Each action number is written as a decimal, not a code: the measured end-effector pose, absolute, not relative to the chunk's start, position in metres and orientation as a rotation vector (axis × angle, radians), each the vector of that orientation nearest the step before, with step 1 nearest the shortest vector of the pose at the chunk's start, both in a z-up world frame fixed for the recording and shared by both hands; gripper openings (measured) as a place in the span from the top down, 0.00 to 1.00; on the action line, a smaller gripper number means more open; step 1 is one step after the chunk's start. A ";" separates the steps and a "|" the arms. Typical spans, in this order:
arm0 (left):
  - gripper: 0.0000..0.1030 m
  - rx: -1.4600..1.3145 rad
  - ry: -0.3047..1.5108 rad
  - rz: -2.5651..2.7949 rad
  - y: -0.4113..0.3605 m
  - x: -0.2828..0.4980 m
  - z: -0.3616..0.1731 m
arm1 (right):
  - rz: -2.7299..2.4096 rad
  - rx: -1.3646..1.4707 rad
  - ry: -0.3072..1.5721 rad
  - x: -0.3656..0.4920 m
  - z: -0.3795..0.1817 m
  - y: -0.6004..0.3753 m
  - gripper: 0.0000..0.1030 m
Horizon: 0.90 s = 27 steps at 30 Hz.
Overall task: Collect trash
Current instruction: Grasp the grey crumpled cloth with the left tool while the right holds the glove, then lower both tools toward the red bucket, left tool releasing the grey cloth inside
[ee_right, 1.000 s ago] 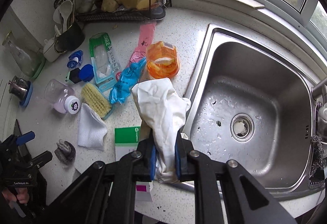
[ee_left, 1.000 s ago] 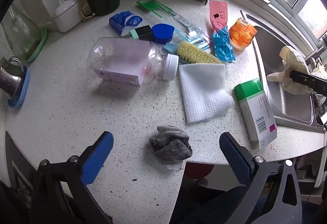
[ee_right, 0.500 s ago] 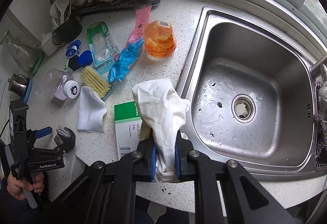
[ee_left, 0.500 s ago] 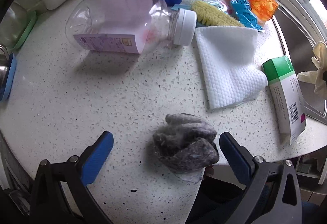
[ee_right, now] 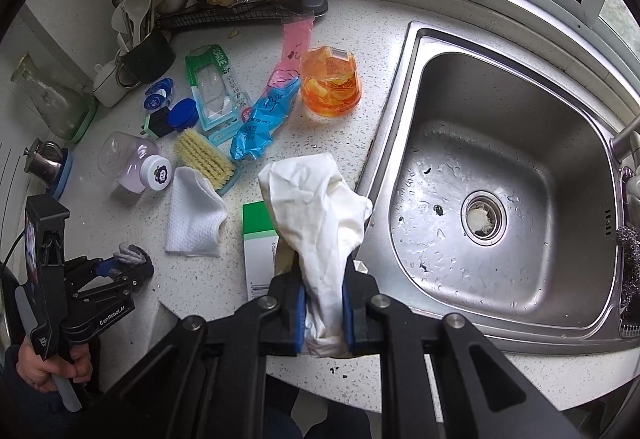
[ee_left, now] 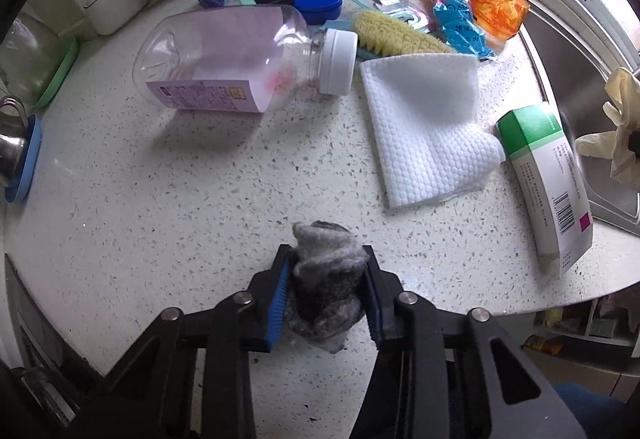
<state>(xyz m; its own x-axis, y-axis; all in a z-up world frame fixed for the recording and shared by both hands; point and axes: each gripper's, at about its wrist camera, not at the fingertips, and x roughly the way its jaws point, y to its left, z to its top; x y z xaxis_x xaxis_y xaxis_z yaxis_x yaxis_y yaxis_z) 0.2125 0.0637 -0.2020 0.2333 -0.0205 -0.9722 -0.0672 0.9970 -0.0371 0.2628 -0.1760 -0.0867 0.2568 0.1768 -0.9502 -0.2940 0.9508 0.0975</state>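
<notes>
The left tongs [ee_left: 326,293] are clamped on a grey wad [ee_left: 326,275] low in the middle of the left wrist frame, at the near edge of the speckled desk [ee_left: 160,199]. The right tongs [ee_right: 323,315] grip a crumpled white glove [ee_right: 316,207], held up at the centre of the right wrist frame beside the sink [ee_right: 520,143], over a green-and-white box [ee_right: 258,239].

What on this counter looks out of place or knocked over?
The clear plastic bottle lies tipped on its side beside the scrub brush. The green and white box pokes past the counter edge by the sink. Wrappers are strewn near the wire rack.
</notes>
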 end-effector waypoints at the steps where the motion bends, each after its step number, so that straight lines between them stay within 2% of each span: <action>1: 0.73 -0.101 1.325 0.019 0.060 0.213 -0.193 | 0.327 -0.108 1.271 0.261 -0.085 -0.177 0.87; 13: 0.73 -0.080 1.067 0.002 0.001 0.156 -0.072 | 0.436 -0.168 1.190 0.209 -0.049 -0.201 0.87; 20: 0.73 -0.074 1.011 0.028 -0.048 0.107 -0.050 | 0.492 -0.189 1.142 0.165 -0.028 -0.234 0.87; 27: 0.73 -0.086 1.027 0.043 -0.076 0.059 -0.055 | 0.526 -0.200 1.147 0.130 -0.024 -0.254 0.87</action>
